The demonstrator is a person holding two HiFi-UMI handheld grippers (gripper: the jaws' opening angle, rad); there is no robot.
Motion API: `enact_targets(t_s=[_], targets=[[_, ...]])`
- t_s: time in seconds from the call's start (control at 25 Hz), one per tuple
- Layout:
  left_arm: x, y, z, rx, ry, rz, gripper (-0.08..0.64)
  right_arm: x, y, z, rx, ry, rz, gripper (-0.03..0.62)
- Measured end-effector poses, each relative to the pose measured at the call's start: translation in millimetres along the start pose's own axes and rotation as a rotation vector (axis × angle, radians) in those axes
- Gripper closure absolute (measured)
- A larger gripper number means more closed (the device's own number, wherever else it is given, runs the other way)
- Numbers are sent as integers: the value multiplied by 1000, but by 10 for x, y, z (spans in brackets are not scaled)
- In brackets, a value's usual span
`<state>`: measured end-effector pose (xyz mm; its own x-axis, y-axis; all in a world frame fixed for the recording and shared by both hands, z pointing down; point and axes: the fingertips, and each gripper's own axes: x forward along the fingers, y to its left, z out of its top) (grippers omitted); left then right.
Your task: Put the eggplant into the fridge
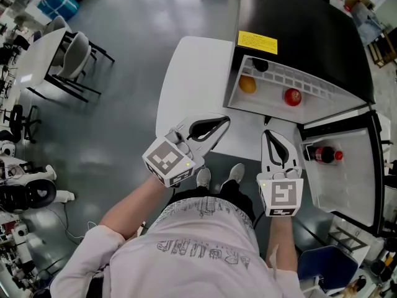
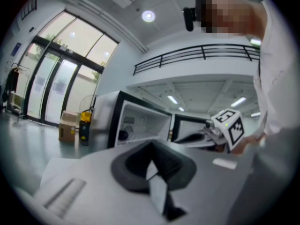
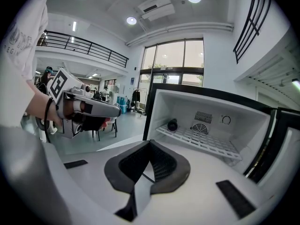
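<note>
Standing before the black compact fridge (image 1: 298,23), whose white-lined door (image 1: 347,188) hangs wide open to the right, the person holds both tools short of the opening, just above the near edge of the white table (image 1: 186,92). The left gripper (image 1: 224,121) has its jaws pressed together on nothing, and the right gripper (image 1: 267,133) is likewise clenched and empty, its nose tipped slightly down toward the cavity. A dark, rounded eggplant (image 3: 172,124) lies at the back left of the white wire shelf (image 3: 201,142), apart from both tools. By that, the placing looks done, which would explain why neither tool carries anything. On the level below sit a round orange fruit (image 1: 247,84) and a round red fruit (image 1: 292,96), well apart from each other. A dark bottle with a red cap (image 1: 322,154) lies in the door's pocket. With the door open, what seems left is to swing it closed, and shut jaws suit such a push.
</note>
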<state>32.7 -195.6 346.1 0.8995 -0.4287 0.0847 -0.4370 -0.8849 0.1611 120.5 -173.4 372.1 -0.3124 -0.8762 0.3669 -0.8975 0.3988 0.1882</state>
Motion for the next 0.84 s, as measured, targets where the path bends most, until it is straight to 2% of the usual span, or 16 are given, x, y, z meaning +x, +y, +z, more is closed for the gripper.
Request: enact_targets(t_s=[0.84], targets=[[-30, -11, 29, -6, -4, 3, 554, 49, 66, 77, -12, -9, 17, 588]])
